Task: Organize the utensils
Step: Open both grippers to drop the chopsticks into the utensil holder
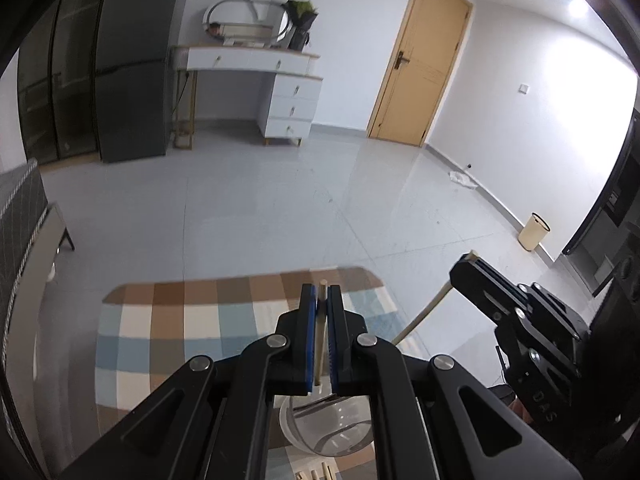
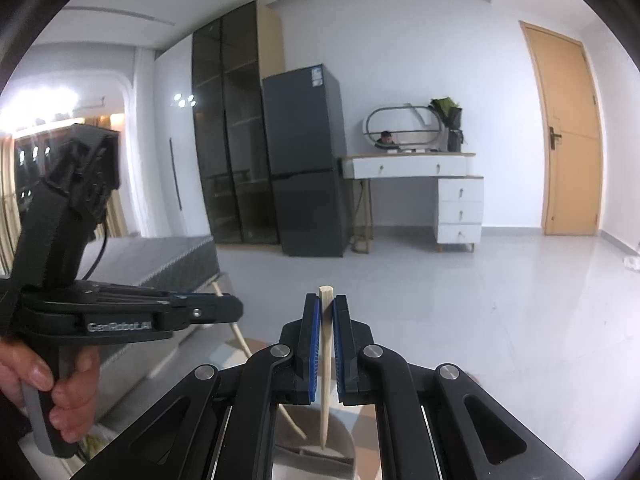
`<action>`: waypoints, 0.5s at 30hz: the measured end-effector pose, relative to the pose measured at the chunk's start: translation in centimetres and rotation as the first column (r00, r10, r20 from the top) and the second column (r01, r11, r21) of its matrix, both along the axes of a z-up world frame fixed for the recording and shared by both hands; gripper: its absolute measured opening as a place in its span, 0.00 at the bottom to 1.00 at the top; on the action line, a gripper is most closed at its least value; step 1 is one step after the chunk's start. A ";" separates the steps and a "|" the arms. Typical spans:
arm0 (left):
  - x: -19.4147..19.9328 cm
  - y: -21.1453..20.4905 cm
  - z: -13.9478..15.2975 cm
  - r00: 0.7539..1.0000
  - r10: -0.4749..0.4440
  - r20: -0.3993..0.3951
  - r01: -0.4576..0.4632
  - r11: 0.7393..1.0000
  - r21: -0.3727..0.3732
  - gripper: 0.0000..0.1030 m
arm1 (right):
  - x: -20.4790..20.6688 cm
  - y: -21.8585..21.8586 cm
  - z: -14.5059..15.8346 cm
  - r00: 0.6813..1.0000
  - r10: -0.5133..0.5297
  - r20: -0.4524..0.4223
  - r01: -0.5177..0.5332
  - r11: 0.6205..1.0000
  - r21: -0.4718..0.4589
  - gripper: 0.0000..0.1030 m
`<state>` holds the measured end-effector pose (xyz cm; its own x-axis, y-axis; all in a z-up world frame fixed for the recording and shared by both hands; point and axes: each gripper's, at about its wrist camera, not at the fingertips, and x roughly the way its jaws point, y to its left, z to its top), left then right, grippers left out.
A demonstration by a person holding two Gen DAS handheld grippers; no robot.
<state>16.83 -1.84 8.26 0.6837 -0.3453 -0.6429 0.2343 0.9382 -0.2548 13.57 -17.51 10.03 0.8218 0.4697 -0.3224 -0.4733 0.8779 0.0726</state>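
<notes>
In the left wrist view my left gripper [image 1: 322,292] is shut on a thin wooden chopstick [image 1: 319,340] that runs between its blue pads. Under it stands a round clear holder cup [image 1: 332,432] on the checkered tablecloth [image 1: 180,332]. My right gripper [image 1: 466,264] hangs to the right, shut on a second chopstick [image 1: 424,312] that slants down-left. In the right wrist view the right gripper [image 2: 326,300] clamps that chopstick [image 2: 326,364], thin tip down over the cup [image 2: 336,452]. The left gripper [image 2: 238,308], held by a hand [image 2: 60,392], comes in from the left with its chopstick [image 2: 240,336].
More wooden sticks [image 1: 316,474] lie on the table at the bottom edge. Beyond the table's far edge is grey floor with a cream bin [image 1: 534,232], a wooden door [image 1: 420,64], a white dresser [image 1: 280,92], a dark fridge [image 2: 308,160] and a bed [image 2: 160,260].
</notes>
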 end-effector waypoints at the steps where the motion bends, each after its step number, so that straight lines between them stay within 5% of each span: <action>1: 0.0 0.2 -0.4 1.000 0.008 -0.002 -0.008 1.000 -0.004 0.01 | -0.1 0.3 -0.6 1.000 0.008 0.000 -0.008 1.000 -0.016 0.06; 10: 0.4 -0.3 -1.1 0.997 0.004 -0.075 -0.005 1.000 -0.008 0.02 | 0.8 0.9 -3.6 0.995 0.055 -0.087 -0.059 0.997 -0.048 0.09; 12: 0.4 -0.2 -1.1 0.995 0.018 -0.103 -0.018 1.000 0.002 0.22 | 0.8 0.5 -3.8 0.992 0.063 -0.111 -0.066 0.998 -0.025 0.09; 15: -0.6 0.4 -0.4 0.996 0.058 -0.063 -0.060 0.998 -0.019 0.51 | 0.5 -0.6 -3.7 0.989 0.056 -0.135 -0.055 0.998 0.010 0.27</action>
